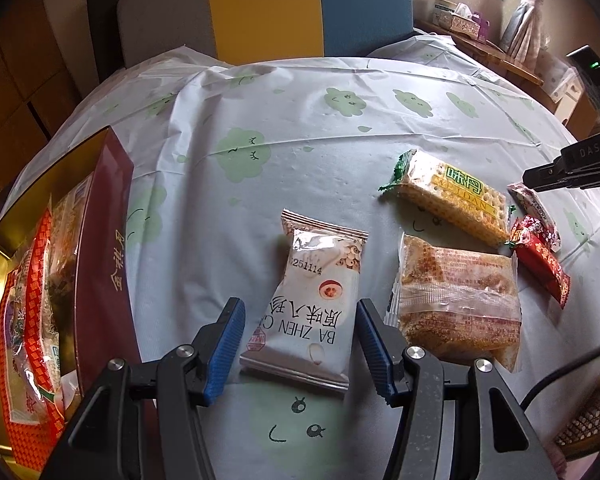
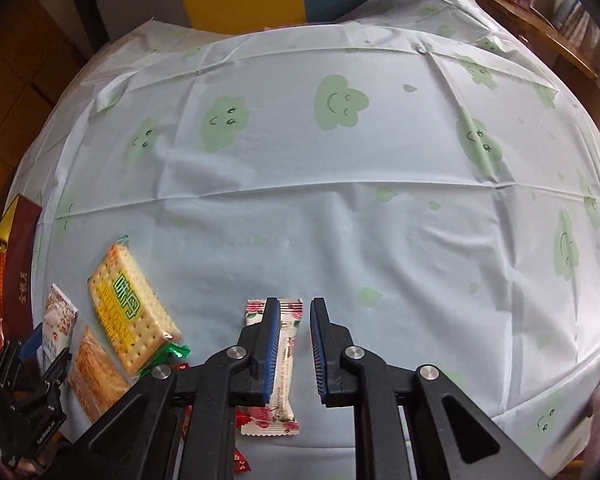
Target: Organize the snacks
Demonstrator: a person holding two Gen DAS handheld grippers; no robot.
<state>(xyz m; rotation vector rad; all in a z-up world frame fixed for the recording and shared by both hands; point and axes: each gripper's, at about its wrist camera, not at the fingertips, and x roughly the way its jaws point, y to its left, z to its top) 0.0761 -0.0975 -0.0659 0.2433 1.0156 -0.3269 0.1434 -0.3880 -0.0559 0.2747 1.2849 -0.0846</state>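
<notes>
My left gripper [image 1: 300, 332] is open, its blue pads on either side of a white "BA ZHEN" snack packet [image 1: 312, 304] lying flat on the cloth. To its right lie a clear-wrapped brown cake [image 1: 460, 300], a yellow cracker pack [image 1: 456, 196] and a red packet [image 1: 540, 260]. My right gripper [image 2: 294, 340] is open over a slim white packet with roses [image 2: 286, 364], the packet between its pads. The right gripper also shows at the right edge of the left wrist view [image 1: 540, 180].
A dark red gift box [image 1: 100, 240] with a gold inside stands at the left and holds several wrapped snacks. The table has a pale cloth with green clouds [image 2: 340, 200]. A woven basket [image 1: 592, 420] sits at the lower right. Chairs stand behind the table.
</notes>
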